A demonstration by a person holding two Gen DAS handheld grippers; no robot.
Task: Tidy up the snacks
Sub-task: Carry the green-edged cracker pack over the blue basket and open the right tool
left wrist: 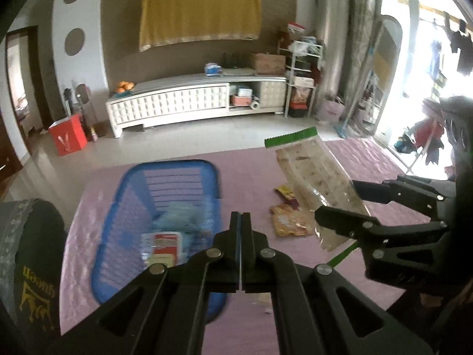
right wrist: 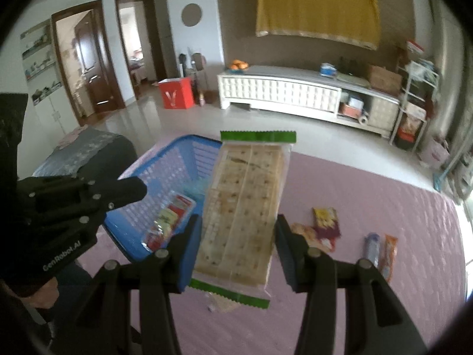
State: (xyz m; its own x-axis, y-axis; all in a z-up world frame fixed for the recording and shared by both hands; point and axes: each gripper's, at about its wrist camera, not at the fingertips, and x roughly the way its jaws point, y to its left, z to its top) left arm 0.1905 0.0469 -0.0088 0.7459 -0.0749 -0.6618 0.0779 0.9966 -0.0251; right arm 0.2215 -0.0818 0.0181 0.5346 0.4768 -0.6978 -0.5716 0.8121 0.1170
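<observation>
My right gripper [right wrist: 238,233] is shut on a clear cracker pack with green ends [right wrist: 242,207] and holds it up above the pink quilted table [right wrist: 384,207], just right of the blue basket [right wrist: 165,174]. In the left wrist view the cracker pack [left wrist: 316,177] is pinched in the right gripper [left wrist: 340,204]. My left gripper [left wrist: 241,222] is shut and empty, over the blue basket's [left wrist: 133,207] right edge. The basket holds a red-and-white packet [left wrist: 162,244] and a light blue bag [left wrist: 180,220].
Loose snacks lie on the table: yellow and purple packets [right wrist: 323,227], a blue tube [right wrist: 372,247] and an orange bar [right wrist: 389,256]. A dark cushion [left wrist: 32,254] sits at the left. A white TV cabinet [left wrist: 192,100] and a red box [left wrist: 68,134] stand beyond.
</observation>
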